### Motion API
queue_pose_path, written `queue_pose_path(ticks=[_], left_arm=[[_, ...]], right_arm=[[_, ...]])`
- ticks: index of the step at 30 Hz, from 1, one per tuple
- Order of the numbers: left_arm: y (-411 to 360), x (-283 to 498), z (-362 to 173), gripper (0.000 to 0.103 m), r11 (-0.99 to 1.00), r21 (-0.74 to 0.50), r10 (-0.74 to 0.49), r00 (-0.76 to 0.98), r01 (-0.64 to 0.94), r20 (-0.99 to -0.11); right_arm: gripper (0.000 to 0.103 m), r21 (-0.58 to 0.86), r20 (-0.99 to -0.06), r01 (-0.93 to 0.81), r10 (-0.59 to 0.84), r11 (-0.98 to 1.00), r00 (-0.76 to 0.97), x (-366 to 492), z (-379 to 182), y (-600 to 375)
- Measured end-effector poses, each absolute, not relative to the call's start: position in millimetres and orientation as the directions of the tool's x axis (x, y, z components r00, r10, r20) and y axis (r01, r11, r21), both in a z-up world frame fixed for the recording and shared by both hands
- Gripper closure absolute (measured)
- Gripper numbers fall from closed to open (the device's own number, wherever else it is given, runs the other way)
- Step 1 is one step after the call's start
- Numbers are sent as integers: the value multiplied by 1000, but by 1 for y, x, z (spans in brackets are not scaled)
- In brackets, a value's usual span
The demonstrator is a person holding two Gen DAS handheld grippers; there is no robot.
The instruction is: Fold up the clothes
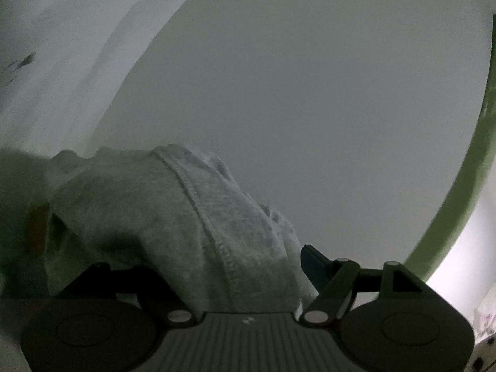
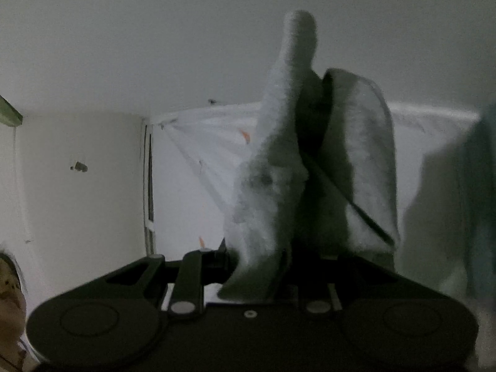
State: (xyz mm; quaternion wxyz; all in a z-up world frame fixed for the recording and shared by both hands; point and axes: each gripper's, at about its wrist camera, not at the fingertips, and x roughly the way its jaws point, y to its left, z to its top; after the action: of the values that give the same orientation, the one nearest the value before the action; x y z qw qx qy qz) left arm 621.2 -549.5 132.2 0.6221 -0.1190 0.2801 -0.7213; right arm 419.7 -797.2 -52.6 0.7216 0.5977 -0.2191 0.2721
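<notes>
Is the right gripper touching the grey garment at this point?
Touching. The right wrist view shows the grey garment bunched between the right gripper fingers, folds rising straight out of the narrow jaws with no gap visible.

My left wrist view faces roughly level toward a pale wall [image 1: 310, 93]; my right tilts up at the ceiling corner [image 2: 145, 114]. Both sit close behind grey cloth [image 1: 173, 217].

A grey garment [image 1: 173, 217] with a stitched seam drapes over the left gripper [image 1: 217, 266], hiding most of its jaws. A dark fingertip [image 1: 313, 263] shows at its right. Behind are a pale wall [image 1: 310, 93] and a green band [image 1: 465, 170].
</notes>
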Motion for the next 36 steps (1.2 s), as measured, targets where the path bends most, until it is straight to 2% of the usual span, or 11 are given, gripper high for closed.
queue_pose_path(ticks=[3,5,10,13,15,19,25,27,31,32,36], left_arm=[[-588,654,132,27,-75,-513,-956,-209,855,-208],[-611,670,117,26,-30,-448,-945,-171,893,-279],[-650,722,34,28,290,-364,-852,65,885,-520],[-647,739,-15,24,341,-431,-855,85,835,-512],[-638,741,-30,22,296,-492,-898,63,819,-435],[-633,744,-43,8,329,-448,-900,134,831,-414],[-623,730,-38,9,386,-396,-888,220,833,-404],[-614,718,-26,9,403,-357,-882,254,843,-397],[-591,684,1,9,433,-270,-870,321,860,-374],[-578,672,6,8,440,-255,-869,337,861,-363],[-538,640,26,7,454,-262,-877,375,852,-300]], right_arm=[[78,763,595,-602,107,235,796,431,-51,-809],[79,796,510,-506,82,332,856,430,-54,-814],[81,889,113,-87,-32,450,993,430,-89,-817],[82,934,53,-18,-91,356,994,421,-121,-816],[80,942,63,-27,-98,336,993,417,-127,-817],[74,927,10,23,-85,375,996,423,-121,-822],[49,879,-133,159,-90,450,987,430,-88,-826],[26,855,-179,199,-87,479,980,430,-70,-821],[12,771,-260,287,-131,568,957,421,-40,-803],[2,750,-273,302,-141,588,952,418,-35,-798],[0,657,-304,344,-182,670,935,402,-27,-773]])
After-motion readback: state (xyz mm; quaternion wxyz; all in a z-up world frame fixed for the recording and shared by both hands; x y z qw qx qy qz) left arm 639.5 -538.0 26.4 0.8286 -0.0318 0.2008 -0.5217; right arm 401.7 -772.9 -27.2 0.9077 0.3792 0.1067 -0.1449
